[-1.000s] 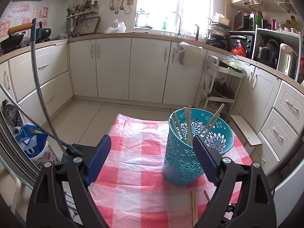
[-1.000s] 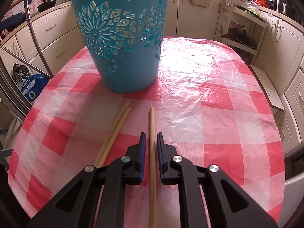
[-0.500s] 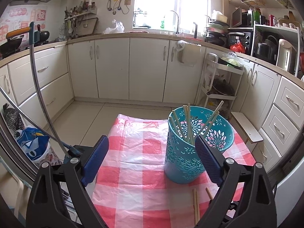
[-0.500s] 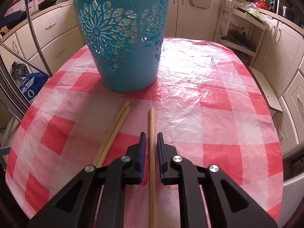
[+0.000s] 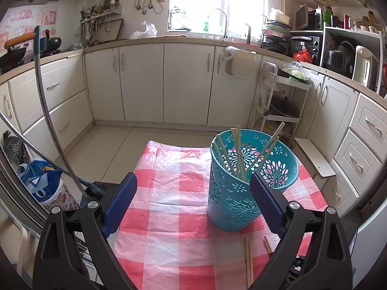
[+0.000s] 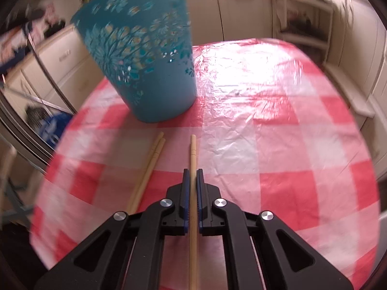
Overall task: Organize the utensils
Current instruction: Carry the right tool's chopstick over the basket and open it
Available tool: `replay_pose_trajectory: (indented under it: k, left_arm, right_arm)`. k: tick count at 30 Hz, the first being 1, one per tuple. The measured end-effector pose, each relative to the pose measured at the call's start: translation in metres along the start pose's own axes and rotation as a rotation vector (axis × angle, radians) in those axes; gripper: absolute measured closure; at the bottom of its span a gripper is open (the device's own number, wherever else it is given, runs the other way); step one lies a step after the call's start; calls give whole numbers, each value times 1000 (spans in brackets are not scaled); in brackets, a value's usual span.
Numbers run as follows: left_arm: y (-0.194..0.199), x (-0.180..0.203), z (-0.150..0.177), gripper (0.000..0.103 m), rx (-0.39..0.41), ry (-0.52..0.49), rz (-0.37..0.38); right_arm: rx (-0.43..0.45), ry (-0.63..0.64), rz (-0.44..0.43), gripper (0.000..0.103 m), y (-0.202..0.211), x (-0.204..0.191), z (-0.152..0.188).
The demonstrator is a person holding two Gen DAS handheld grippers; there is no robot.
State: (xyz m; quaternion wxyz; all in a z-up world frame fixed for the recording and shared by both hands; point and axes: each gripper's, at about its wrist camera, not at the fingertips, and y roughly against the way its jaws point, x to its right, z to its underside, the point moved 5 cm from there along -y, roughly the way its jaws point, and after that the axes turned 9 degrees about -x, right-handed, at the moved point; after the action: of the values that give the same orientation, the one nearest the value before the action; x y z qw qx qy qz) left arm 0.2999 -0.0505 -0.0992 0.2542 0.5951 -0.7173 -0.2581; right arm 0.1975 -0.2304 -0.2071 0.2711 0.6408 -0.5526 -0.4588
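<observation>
My right hand-held gripper (image 6: 191,172) is clenched on a single wooden chopstick (image 6: 193,149), its blue pads pressing the stick from both sides. The chopstick runs straight along the gripper's line, its far end pointing toward the teal perforated basket (image 6: 145,55). The right wrist view is blurred, so I cannot tell whether the stick touches the cloth or is lifted off it. Just to the left of it a pair of chopsticks (image 6: 148,169) lies side by side on the red-and-white checked tablecloth (image 6: 278,145) covering the bench, angled toward the basket's base.

My left hand-held gripper (image 5: 193,188) is released, its jaws spread wide with nothing between them, hovering over the cloth. From this side I see the basket standing upright near the bench's right edge, partly behind the right finger (image 5: 266,203). Several chopsticks (image 5: 238,152) stand inside it, leaning against the rim in different directions. The loose pair lies on the cloth just in front of the basket.
</observation>
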Motion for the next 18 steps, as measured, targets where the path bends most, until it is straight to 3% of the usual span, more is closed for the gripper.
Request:
replay_pose_trajectory:
  k: [8, 11, 18]
  left_arm:
    - [-5, -16, 0, 13, -28, 58, 7]
    - [-6, -20, 0, 12, -33, 76, 6]
    - [-7, -24, 1, 12, -40, 102, 7]
  right_arm:
    - [43, -145, -264, 97, 24, 11, -3]
    - [112, -170, -368, 97, 51, 8, -17]
    - [336, -134, -456, 97, 128, -14, -79]
